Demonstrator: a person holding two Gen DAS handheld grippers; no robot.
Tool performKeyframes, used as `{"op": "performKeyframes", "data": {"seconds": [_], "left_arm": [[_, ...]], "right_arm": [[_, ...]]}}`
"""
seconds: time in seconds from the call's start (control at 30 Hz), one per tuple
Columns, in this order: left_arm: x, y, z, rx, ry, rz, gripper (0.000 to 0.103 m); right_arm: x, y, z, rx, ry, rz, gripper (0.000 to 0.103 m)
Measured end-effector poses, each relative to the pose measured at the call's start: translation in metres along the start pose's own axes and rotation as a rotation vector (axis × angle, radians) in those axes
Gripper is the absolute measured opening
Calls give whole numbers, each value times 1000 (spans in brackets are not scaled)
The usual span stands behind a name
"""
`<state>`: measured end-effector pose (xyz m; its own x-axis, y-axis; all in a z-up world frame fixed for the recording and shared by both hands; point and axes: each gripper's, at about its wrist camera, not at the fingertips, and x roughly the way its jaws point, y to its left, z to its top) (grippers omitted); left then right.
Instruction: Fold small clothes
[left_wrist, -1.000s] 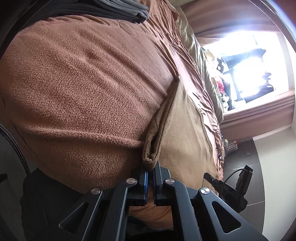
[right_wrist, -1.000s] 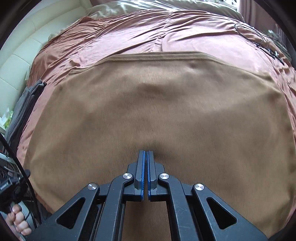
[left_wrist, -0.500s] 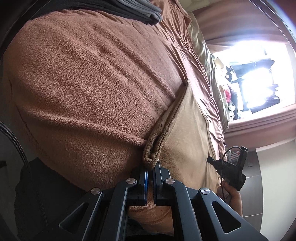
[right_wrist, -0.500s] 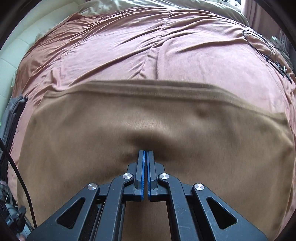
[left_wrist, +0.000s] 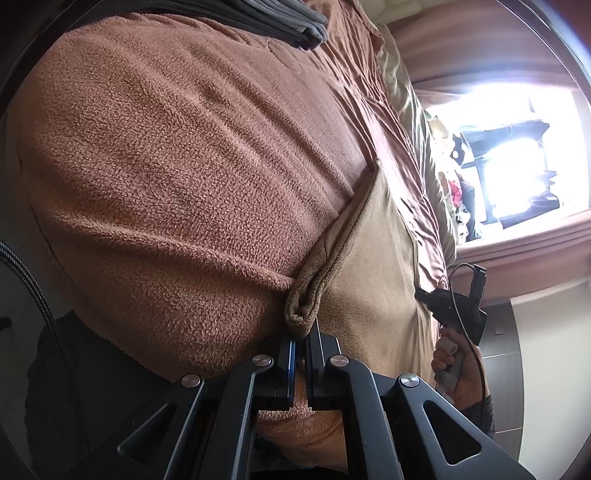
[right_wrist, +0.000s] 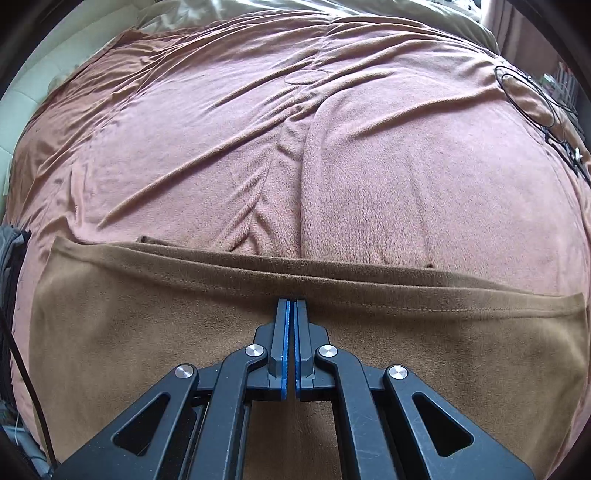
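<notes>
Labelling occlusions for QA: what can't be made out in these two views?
- Left wrist: window area blown out by glare.
- Left wrist: grey folded clothes cut off by top edge.
- Right wrist: brown garment, near part hidden behind right gripper; whether its shut jaws pinch cloth is unclear.

Open bedspread (right_wrist: 332, 166) beyond garment (right_wrist: 147, 332)
</notes>
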<state>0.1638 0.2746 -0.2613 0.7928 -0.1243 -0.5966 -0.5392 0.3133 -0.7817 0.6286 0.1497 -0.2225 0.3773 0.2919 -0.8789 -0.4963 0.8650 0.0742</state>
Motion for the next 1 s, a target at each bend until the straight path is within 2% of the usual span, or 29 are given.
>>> {"op": "performKeyframes", "data": {"seconds": [0.37, 0.6, 0.8, 1.0], "left_arm": [[-4, 4, 11, 12, 21, -61, 4], [-9, 3, 16, 14, 30, -114, 4], [-20, -14, 23, 39, 37, -175, 3], [-29, -47, 28, 96, 42, -250, 3]], "right_arm": [[-46, 17, -44, -51, 28, 66, 2], [-48, 28, -90, -81, 85, 69, 2], [-65, 31, -137, -61, 92, 93, 2], [-89, 28, -187, -44, 83, 143, 2]]}}
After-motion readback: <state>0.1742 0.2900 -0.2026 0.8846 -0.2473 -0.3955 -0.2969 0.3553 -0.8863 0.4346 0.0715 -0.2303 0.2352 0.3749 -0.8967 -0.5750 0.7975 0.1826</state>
